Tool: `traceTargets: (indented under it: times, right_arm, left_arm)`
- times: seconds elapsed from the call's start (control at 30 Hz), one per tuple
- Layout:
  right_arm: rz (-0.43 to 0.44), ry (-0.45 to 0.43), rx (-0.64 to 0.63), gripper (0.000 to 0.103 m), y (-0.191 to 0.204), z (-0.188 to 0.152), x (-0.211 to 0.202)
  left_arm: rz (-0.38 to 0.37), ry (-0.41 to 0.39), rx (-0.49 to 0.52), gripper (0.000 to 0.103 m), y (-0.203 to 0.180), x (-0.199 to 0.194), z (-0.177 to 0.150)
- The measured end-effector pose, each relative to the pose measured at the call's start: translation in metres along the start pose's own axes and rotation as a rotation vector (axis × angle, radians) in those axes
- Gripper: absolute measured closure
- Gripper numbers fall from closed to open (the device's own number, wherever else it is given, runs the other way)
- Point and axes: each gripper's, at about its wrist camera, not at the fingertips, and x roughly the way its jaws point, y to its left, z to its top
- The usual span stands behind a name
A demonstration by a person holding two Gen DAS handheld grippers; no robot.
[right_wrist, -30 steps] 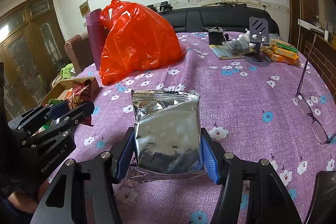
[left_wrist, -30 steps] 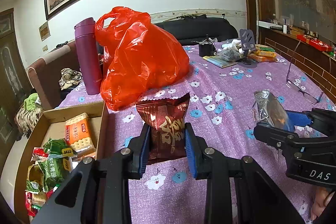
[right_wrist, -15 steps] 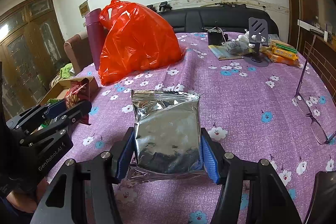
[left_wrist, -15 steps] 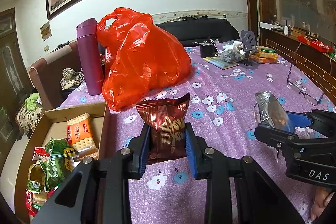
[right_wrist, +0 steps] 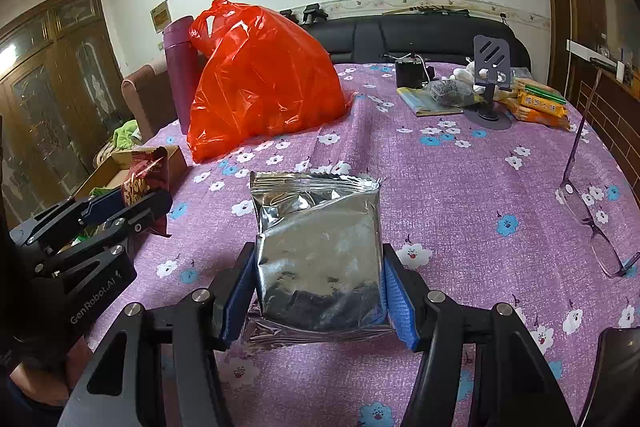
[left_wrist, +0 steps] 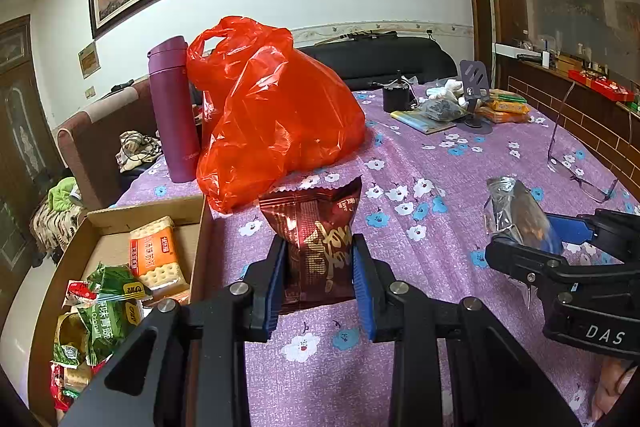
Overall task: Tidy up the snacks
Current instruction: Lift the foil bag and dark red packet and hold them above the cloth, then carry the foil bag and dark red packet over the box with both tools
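The left gripper (left_wrist: 318,279) has its fingers clamped on the dark red snack packet (left_wrist: 316,247), held upright just right of the cardboard box (left_wrist: 198,251). The right gripper (right_wrist: 318,291) has its fingers clamped on the silver foil packet (right_wrist: 320,255), further right of the box. Swing each packet over the box's open top, then release low. Beyond the box sits the red plastic bag (left_wrist: 276,119).

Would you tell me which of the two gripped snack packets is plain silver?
The silver foil packet in the right gripper; the left gripper holds a dark red printed packet.
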Motion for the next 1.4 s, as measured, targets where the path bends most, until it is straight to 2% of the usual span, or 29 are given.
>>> traceTargets:
  times: [0.9, 1.03, 1.23, 1.4]
  right_arm:
    - [0.000, -0.002, -0.002, 0.039, 0.001, 0.000, 0.000]
    - [-0.009, -0.013, 0.002, 0.039, -0.003, 0.003, -0.002]
    - [0.016, -0.039, 0.030, 0.039, 0.001, 0.009, -0.011]
    - [0.137, -0.029, 0.008, 0.039, 0.036, 0.017, -0.019]
  left_arm:
    - [-0.004, -0.004, -0.010, 0.073, 0.002, -0.003, 0.001]
    - [-0.050, -0.004, -0.079, 0.073, 0.016, -0.015, 0.007]
    - [-0.049, -0.015, -0.170, 0.073, 0.060, -0.046, 0.004]
    - [0.041, 0.003, -0.216, 0.073, 0.110, -0.058, -0.012]
